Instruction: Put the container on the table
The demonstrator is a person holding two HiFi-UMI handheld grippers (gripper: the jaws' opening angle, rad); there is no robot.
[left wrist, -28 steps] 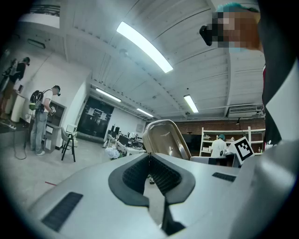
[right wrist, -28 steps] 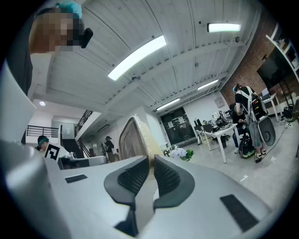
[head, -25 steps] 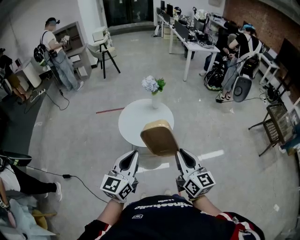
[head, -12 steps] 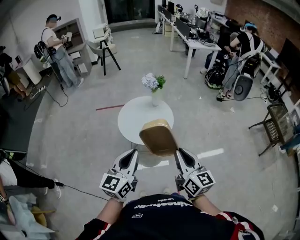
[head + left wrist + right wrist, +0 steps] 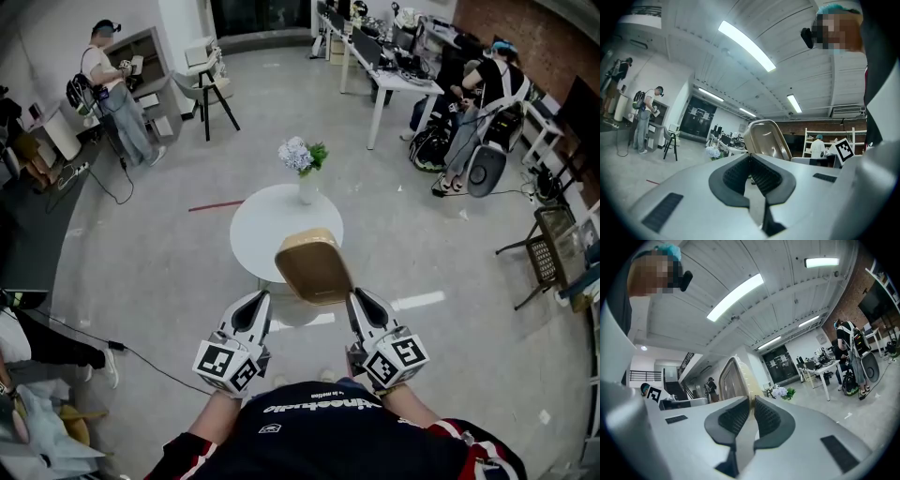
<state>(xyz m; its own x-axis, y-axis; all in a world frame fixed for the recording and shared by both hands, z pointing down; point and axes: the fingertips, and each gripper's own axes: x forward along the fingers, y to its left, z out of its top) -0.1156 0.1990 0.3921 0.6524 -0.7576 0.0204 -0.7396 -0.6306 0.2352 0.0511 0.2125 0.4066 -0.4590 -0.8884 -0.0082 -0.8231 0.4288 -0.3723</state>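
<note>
A tan, shallow rectangular container [image 5: 314,267] stands on edge in the air, in front of the near rim of the round white table [image 5: 267,225]. My right gripper [image 5: 354,300] is shut on the container's near right rim. In the right gripper view that rim [image 5: 736,378] runs up from between the pads of the right gripper [image 5: 752,401]. My left gripper [image 5: 262,300] hangs level beside it, shut and holding nothing, a little apart from the container. In the left gripper view the left gripper [image 5: 750,158] has its pads together, and the container [image 5: 766,138] rises beyond them.
A white vase of flowers [image 5: 302,169] stands at the table's far edge. A stool [image 5: 211,89] and a person [image 5: 112,89] are at the back left, white desks [image 5: 394,80] and people at the back right. A black cable [image 5: 141,361] crosses the floor at the left.
Both grippers and the container keep the same pose. The view has drifted slightly, so the table sits a little higher in the picture.
</note>
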